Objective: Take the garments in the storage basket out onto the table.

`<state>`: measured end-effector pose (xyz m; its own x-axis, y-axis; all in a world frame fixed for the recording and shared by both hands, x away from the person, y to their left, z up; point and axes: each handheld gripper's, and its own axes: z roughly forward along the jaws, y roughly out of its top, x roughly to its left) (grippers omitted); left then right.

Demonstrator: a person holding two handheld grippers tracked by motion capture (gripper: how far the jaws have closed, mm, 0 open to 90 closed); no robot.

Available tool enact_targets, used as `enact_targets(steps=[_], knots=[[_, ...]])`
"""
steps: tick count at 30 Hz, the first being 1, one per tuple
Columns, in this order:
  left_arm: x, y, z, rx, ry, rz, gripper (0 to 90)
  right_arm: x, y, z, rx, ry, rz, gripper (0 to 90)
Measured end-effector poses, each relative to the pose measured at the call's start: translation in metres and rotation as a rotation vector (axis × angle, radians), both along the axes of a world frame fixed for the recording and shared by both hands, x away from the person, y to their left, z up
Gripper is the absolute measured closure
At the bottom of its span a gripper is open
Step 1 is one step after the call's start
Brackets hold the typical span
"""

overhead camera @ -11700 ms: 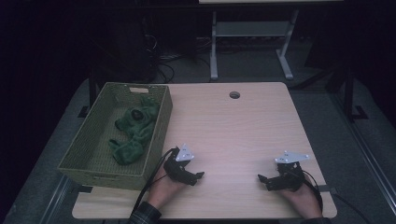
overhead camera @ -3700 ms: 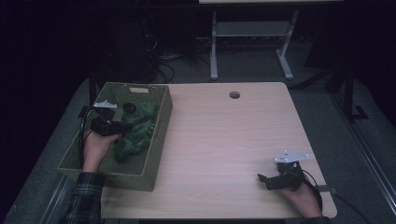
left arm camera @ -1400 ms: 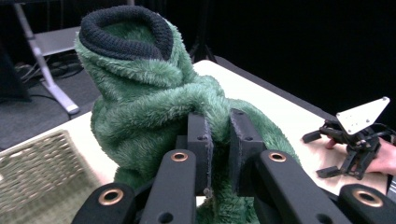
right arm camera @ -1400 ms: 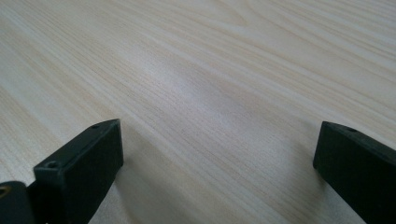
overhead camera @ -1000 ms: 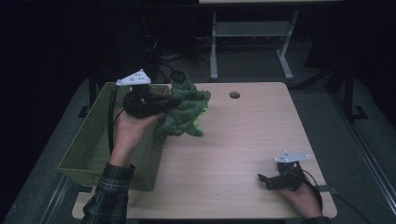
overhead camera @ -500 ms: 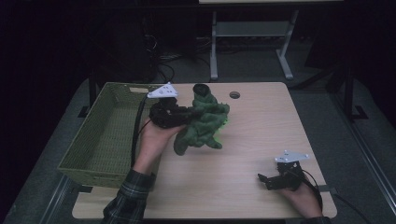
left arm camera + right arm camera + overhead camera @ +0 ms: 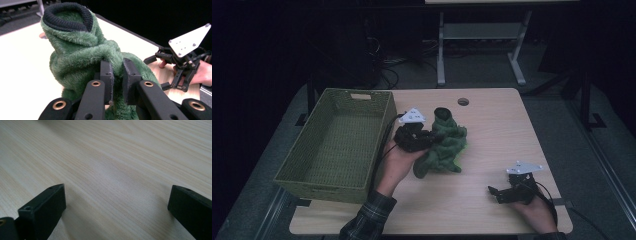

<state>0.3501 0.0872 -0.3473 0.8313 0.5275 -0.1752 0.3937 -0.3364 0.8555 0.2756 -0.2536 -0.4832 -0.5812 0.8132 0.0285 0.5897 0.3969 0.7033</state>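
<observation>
High view: at the left stands a woven green basket (image 7: pixel 337 145) on the wooden bench (image 7: pixel 492 150), its near corner hanging a little over the bench's front edge. Just beside its right wall comes the left hand (image 7: pixel 396 161), a plaid sleeve (image 7: pixel 368 220) behind it, carrying the left gripper (image 7: pixel 428 141) with its grey three-cornered plate on top. The gripper pinches a fuzzy green garment (image 7: pixel 446 144), which sits bunched on the bench just right of the basket, its dark ribbed cuff (image 7: pixel 443 112) lifted at the far end. Beyond that, near the far edge, a round cable hole (image 7: pixel 463 102) is set in the bench top. Well apart, near the front right corner, the right hand (image 7: pixel 536 210) rests with the right gripper (image 7: pixel 495 192) low over the wood, pointing left.

In the left gripper view the two black jaws stand close together with a fold of the green garment (image 7: pixel 82 57) caught between the pads; the pile rises ahead of them, the dark cuff (image 7: pixel 67 15) crowning it. To the right, farther off, the right gripper (image 7: pixel 155 72) lies by the bench edge.

In the right gripper view the jaws are spread wide, nothing between them but bare pale bench (image 7: pixel 112 165).
</observation>
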Motion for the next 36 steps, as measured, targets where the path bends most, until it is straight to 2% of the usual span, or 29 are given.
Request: enact_targets(steps=[17, 22, 25, 29, 31, 36], knots=[[0.002, -0.048, -0.092, 0.056, 0.160, -0.032, 79.7, 0.000, 0.000, 0.000, -0.002, 0.000, 0.000, 1.0], [0.006, -0.063, -0.110, 0.092, 0.185, -0.036, 78.4, 0.000, 0.000, 0.000, 0.000, 0.003, 0.000, 1.0], [0.007, -0.064, -0.112, 0.091, 0.199, -0.053, 73.9, 0.000, 0.000, 0.000, 0.000, 0.004, -0.001, 1.0], [0.006, -0.053, -0.104, 0.059, 0.203, -0.076, 57.0, 0.000, 0.000, 0.000, 0.000, 0.002, -0.003, 1.0], [0.002, -0.044, -0.097, 0.056, 0.189, -0.086, 49.2, 0.000, 0.000, 0.000, 0.000, 0.002, -0.006, 1.0], [-0.006, -0.020, -0.088, 0.072, 0.148, -0.081, 36.7, 0.000, 0.000, 0.000, 0.000, 0.002, -0.006, 1.0]])
